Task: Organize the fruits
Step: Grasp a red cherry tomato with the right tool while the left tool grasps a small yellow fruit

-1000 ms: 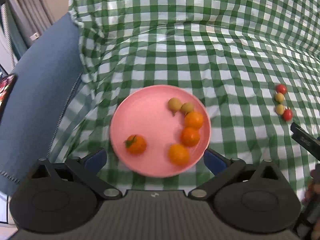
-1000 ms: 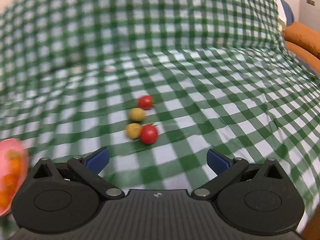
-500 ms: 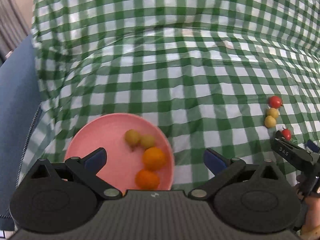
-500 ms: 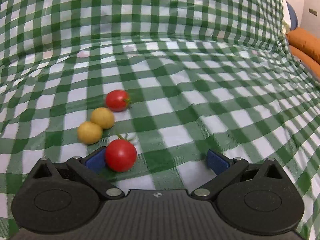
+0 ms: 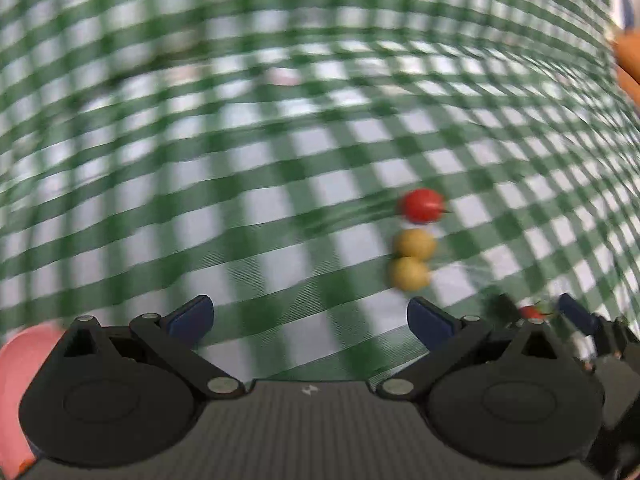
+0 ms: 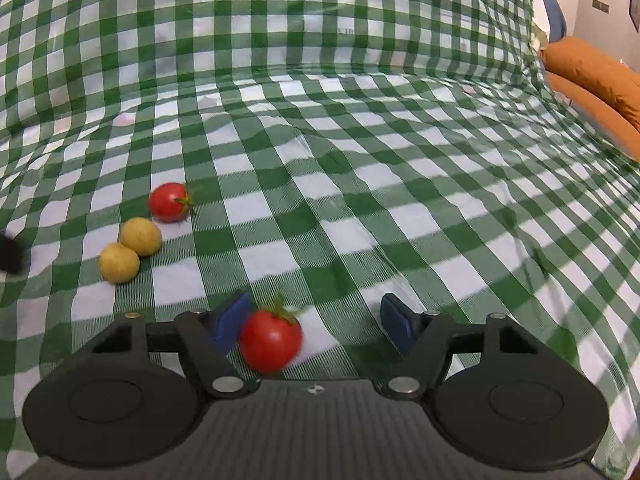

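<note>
Between the blue pads of the right gripper [image 6: 316,326] sits a red tomato [image 6: 271,339], on the green checked cloth [image 6: 360,160]. The jaws have just been closing around it: the left pad is at or almost at its skin, while the right pad stands clear with cloth showing in the gap, so it is not yet gripped. Just beyond and to the left lie two yellow fruits [image 6: 130,250] touching each other, and past them a second tomato [image 6: 169,202], a little apart.

The left gripper [image 5: 310,318] hangs open and empty over bare cloth, with the same yellow pair [image 5: 412,258] and far tomato [image 5: 422,206] ahead to its right. A pink plate [image 5: 24,364] shows only as an edge at the lower left of that blurred view.

The step in hand looks like picking up the near tomato. Next, the jaws need to finish closing gently, since the fruit is round and soft and could roll or squash, then lift it, probably towards the plate.

Open cloth lies ahead and to the right; it rises in folds at the back, with orange cushions [image 6: 592,80] at the far right edge.
</note>
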